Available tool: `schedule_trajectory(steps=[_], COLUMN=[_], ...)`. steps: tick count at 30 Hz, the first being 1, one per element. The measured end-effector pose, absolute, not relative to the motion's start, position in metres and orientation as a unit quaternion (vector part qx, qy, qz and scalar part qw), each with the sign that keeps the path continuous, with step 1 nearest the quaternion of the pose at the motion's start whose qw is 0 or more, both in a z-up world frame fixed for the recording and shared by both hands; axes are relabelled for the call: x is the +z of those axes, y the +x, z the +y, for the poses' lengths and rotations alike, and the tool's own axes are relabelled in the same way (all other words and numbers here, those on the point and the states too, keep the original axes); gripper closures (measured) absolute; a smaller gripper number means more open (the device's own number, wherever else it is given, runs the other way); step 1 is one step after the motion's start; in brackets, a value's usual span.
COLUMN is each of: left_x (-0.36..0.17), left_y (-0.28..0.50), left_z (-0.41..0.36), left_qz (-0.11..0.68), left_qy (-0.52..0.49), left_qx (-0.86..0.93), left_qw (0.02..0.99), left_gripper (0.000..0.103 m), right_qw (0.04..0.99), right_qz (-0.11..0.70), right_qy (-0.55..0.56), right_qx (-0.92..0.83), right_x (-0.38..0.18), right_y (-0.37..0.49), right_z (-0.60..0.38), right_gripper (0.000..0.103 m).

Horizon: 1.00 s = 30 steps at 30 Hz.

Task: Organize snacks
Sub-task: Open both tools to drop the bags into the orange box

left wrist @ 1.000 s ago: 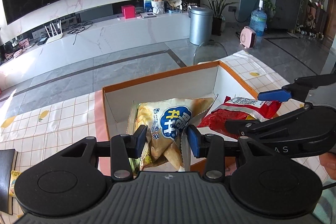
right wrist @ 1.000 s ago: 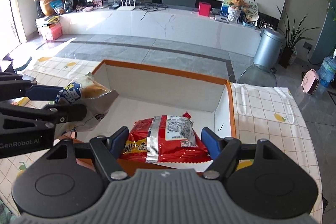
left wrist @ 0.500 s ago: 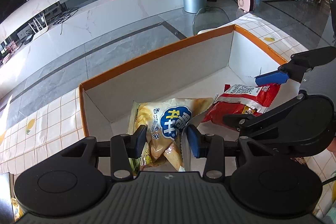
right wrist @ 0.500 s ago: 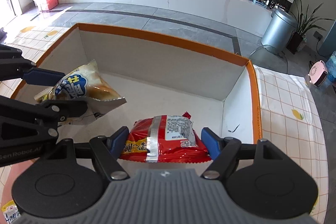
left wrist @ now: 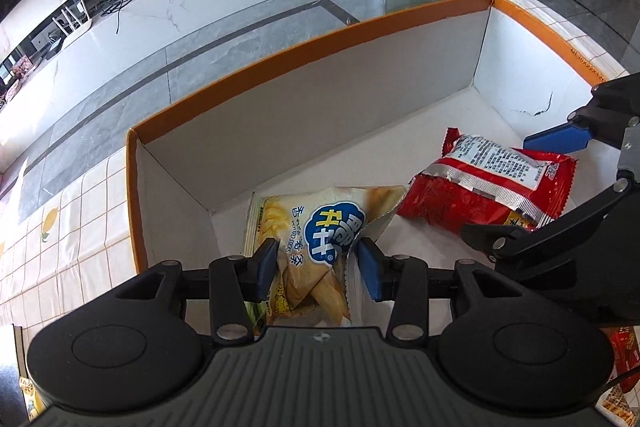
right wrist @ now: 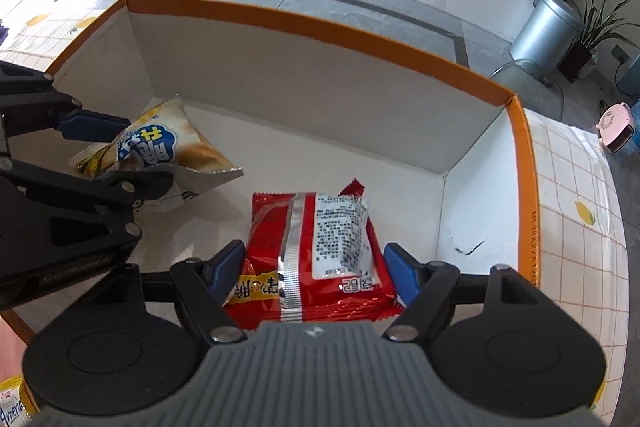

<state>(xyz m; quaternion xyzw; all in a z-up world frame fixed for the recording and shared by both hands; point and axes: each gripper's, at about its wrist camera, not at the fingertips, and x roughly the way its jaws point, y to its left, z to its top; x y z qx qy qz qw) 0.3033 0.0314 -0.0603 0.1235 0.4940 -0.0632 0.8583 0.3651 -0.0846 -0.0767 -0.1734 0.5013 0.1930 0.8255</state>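
Note:
My left gripper (left wrist: 316, 263) is shut on a yellow potato-stick bag (left wrist: 316, 227) and holds it inside the white box with an orange rim (left wrist: 280, 55), near its left end. My right gripper (right wrist: 316, 269) is shut on a red snack packet (right wrist: 320, 247) and holds it inside the same box (right wrist: 304, 27), toward its right end. The yellow bag also shows in the right wrist view (right wrist: 160, 147), and the red packet in the left wrist view (left wrist: 488, 183). Whether the bags touch the box floor I cannot tell.
The box stands on a white checked tablecloth with lemon prints (right wrist: 576, 227). More snack packs lie at the near edges (left wrist: 616, 367) (right wrist: 12, 403). A dark crack marks the box's right wall (right wrist: 468, 247). Beyond the table are a grey floor and a metal bin (right wrist: 548, 27).
Both grippers have moved forward and down over the box rim, carrying their bags into the box. Both grips are unchanged.

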Motion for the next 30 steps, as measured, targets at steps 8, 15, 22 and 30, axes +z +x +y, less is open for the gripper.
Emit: schedule_trajectory(steps=[8,15,22,30], left_x=[-0.057,-0.053,-0.030,0.001], left_y=[0.304,0.305,0.292,0.266], left_z=[0.028,0.025,0.023,0.020], left_qz=[0.501,0.501,0.467,0.422], left_qy=[0.138,0.142,0.126,0.111], left_qx=[-0.051,-0.055,-0.054,-0.041], left_qw=[0.853,0.852,0.874,0.899], left_gripper=[0.046,0.039,0.019,0.018], right_qw=[0.814,0.803,0.808,0.836], right_qz=[0.510,0.528,0.494,0.457], right_qy=[-0.202,-0.207,-0.249,-0.240], right_qx=[0.191,0.182,0.203,0.188], right_x=[-0.078,-0.078,-0.061,-0.028], right_y=[0.368,0.367,0.348,0.323], right_z=[-0.075,-0.075,-0.069,-0.080], right_gripper=[0.029,0.027,0.014,0.014])
